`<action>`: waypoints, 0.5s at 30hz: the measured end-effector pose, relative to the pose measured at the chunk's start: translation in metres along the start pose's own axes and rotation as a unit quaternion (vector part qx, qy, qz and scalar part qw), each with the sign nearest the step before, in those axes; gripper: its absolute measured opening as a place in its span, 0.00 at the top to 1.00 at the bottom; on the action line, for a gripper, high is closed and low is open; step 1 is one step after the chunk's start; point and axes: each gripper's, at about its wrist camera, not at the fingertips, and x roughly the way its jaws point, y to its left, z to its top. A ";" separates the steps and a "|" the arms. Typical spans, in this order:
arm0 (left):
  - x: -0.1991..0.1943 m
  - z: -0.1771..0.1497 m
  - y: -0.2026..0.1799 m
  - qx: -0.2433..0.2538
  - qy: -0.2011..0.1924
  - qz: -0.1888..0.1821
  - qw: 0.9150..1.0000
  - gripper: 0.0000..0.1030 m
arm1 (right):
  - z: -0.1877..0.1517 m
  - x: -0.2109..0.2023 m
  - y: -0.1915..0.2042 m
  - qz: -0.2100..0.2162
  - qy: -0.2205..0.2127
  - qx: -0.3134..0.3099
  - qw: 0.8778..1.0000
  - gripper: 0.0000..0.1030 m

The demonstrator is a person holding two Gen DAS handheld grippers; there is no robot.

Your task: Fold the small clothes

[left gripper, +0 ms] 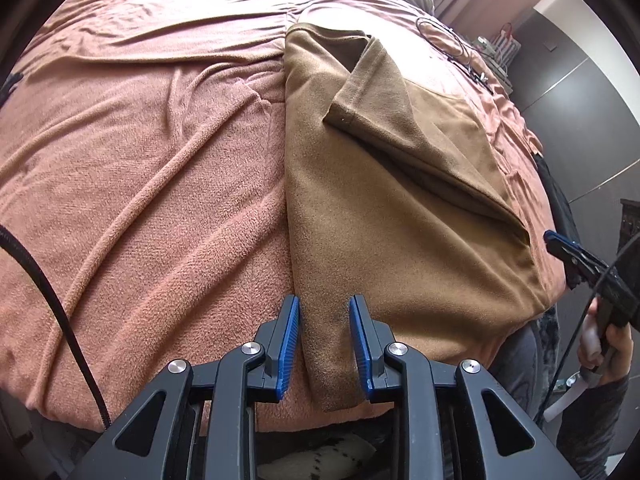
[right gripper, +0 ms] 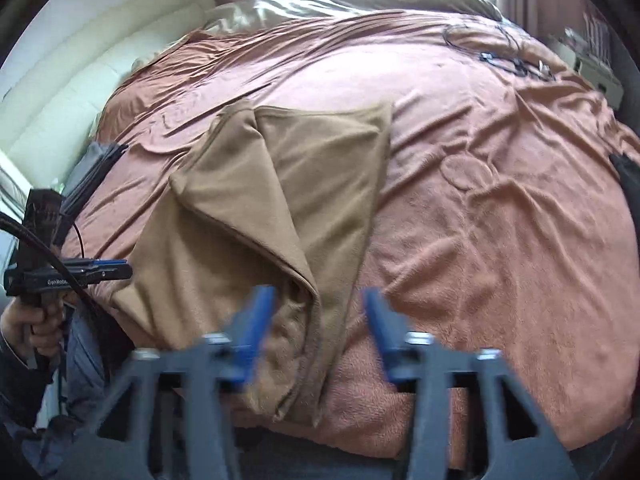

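Two views. From the left wrist, a brown shirt (left gripper: 400, 216) lies partly folded on a bed under a pink blanket (left gripper: 152, 140), one sleeve turned in over its middle. Cables (left gripper: 452, 44) lie far off on the blanket, and a black cord (left gripper: 52, 300) hangs at the left edge. The left gripper (left gripper: 324, 320) has its fingers narrowly apart astride the shirt's near left edge, not pinching it. At the right edge a hand (left gripper: 608, 344) holds the right gripper (left gripper: 560, 246).

From the right wrist, blurred, the right gripper (right gripper: 316, 312) has its fingers spread wide over the shirt's (right gripper: 256, 200) near right corner, holding nothing. The left gripper (right gripper: 108, 272) is at the shirt's left edge.
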 end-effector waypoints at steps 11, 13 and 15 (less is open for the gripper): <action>0.000 -0.003 0.005 -0.005 0.001 -0.001 1.000 0.73 | 0.010 0.043 0.020 -0.016 0.029 -0.067 0.997 0.57; 0.001 -0.004 0.005 -0.005 0.002 0.000 1.000 0.73 | 0.013 0.053 0.020 -0.020 0.042 -0.072 0.996 0.67; 0.003 -0.006 0.005 -0.005 0.003 0.001 1.000 0.73 | 0.017 0.059 0.020 -0.037 0.048 -0.073 0.995 0.87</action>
